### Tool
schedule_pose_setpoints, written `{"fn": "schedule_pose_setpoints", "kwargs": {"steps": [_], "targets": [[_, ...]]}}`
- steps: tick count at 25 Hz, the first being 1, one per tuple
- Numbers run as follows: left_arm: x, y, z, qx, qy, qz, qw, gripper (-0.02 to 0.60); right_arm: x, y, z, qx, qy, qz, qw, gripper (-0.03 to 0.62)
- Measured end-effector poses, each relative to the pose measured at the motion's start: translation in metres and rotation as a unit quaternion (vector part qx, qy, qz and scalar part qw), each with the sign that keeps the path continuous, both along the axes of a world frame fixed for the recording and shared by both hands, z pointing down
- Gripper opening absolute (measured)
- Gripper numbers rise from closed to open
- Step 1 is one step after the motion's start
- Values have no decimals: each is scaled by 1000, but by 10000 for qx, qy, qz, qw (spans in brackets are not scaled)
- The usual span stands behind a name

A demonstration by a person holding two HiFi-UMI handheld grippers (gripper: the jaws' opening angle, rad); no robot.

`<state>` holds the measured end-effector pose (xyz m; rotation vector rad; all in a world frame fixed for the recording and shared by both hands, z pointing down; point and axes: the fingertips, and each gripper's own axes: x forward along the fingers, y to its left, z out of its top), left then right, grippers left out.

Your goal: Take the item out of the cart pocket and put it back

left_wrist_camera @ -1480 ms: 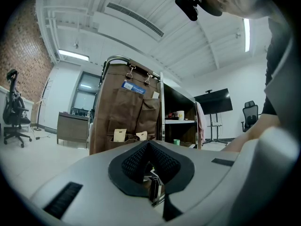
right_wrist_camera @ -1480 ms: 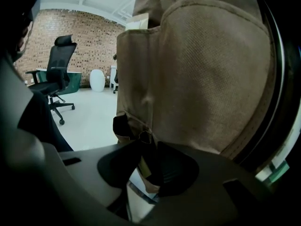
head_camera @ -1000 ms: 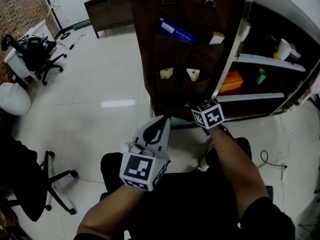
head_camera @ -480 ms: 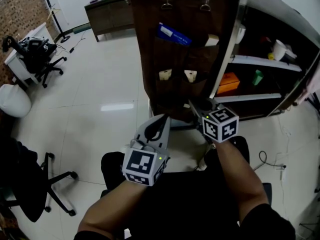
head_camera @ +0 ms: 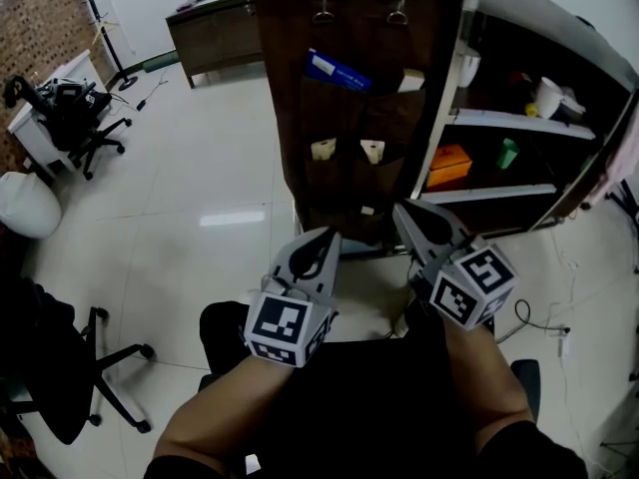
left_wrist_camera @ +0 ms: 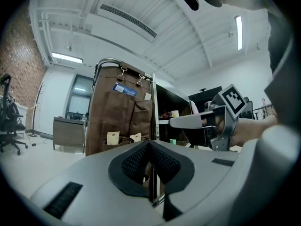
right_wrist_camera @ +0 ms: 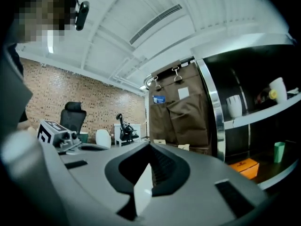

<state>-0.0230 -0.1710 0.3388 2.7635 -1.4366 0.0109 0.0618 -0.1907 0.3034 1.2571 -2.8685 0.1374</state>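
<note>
Right gripper [right_wrist_camera: 150,147] — white item [right_wrist_camera: 143,192] pinched (between jaws), pockets [right_wrist_camera: 183,119] ahead

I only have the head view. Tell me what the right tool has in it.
Observer: The right gripper view shows the right tool shut on a thin pale item, flat and standing on edge between the pads.
Operator: Report the left tool.
Observer: In the left gripper view the left tool is shut, with nothing between its pads.
Operator: Give me the right tool's attitude.
Observer: The left gripper view shows it from the side. It is held level, with its tip toward the cart.
</note>
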Motion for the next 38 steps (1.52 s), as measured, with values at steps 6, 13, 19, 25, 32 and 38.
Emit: {"fn": "schedule_pose_setpoints", "kwargs": {"steps": [6, 13, 19, 25, 32, 38], "targets": [[-1, 2, -3, 65, 25, -35, 10000, 0, 7, 26, -4, 72, -146, 19, 9999, 15], [0, 4, -4, 103, 10, -37, 9999, 0, 0, 45, 23, -80, 10, -109, 9999, 15], [1, 3, -4, 119, -16, -31, 9999, 0, -3, 46, 40, -200, 71, -133, 9997, 15], [6, 7, -2, 90, -67, 55, 9999, 0, 2, 41, 39, -156, 80, -44, 9998, 15], [12, 9, -1, 103, -112, 122, 9998, 0, -1, 38, 46, -197, 74, -38, 9998, 14], [11, 9, -2, 79, -85, 110, 9999, 0, -1, 38, 44, -179, 67, -38, 9998, 14]]}}
